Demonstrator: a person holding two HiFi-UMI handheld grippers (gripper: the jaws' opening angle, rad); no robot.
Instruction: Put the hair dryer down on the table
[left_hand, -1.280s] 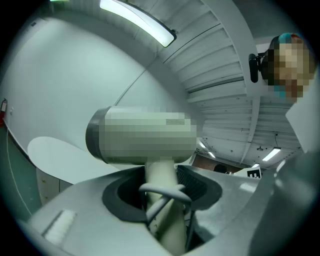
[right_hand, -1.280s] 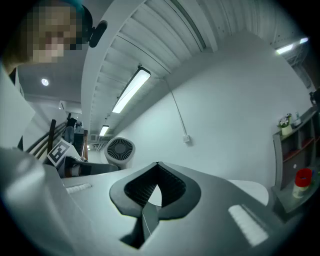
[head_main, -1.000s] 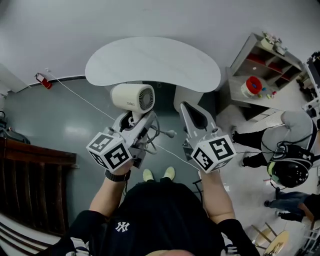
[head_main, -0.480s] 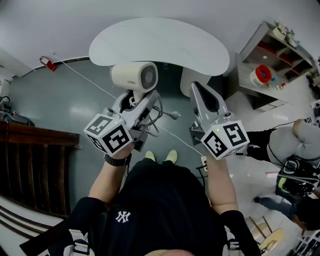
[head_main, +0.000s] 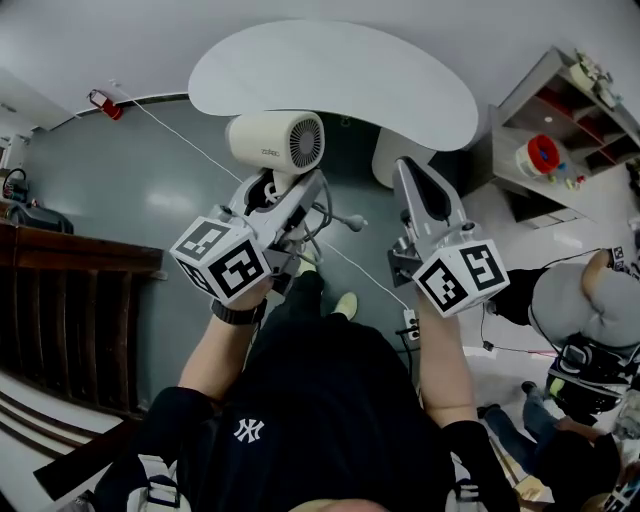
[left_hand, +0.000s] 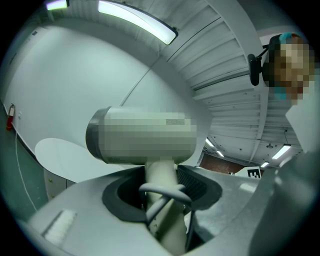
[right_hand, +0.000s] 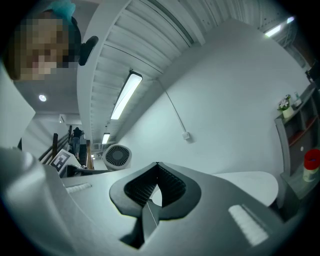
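Head view: left gripper (head_main: 272, 192) has its fingers clamped on the handle of the hair dryer (head_main: 275, 143); the cream dryer body sits crosswise above the fingers, rear grille facing right; the dryer is in the air at the near edge of the white desk (head_main: 330, 70), not resting on it; grey cord (head_main: 328, 216) loops out beside the left gripper; right gripper (head_main: 407, 170) is just to the right of the dryer, apart from it, pointing at the desk edge; shelf unit (head_main: 565, 115) stands to the right of the desk, a red object (head_main: 542, 154) on it.

Left gripper view: dryer handle (left_hand: 161, 172) stands upright between the two fingers, both pressed against it; cord (left_hand: 162, 190) is looped across the handle at the fingers; the dryer body is above the fingers; desk top (left_hand: 57, 152) shows below and behind, to the left.

Right gripper view: fingers (right_hand: 172, 184) are together, tips meeting, nothing between them; dryer grille (right_hand: 117, 156) shows to the left; desk (right_hand: 250, 182) lies ahead and right; shelf unit (right_hand: 297, 127) is at the far right.
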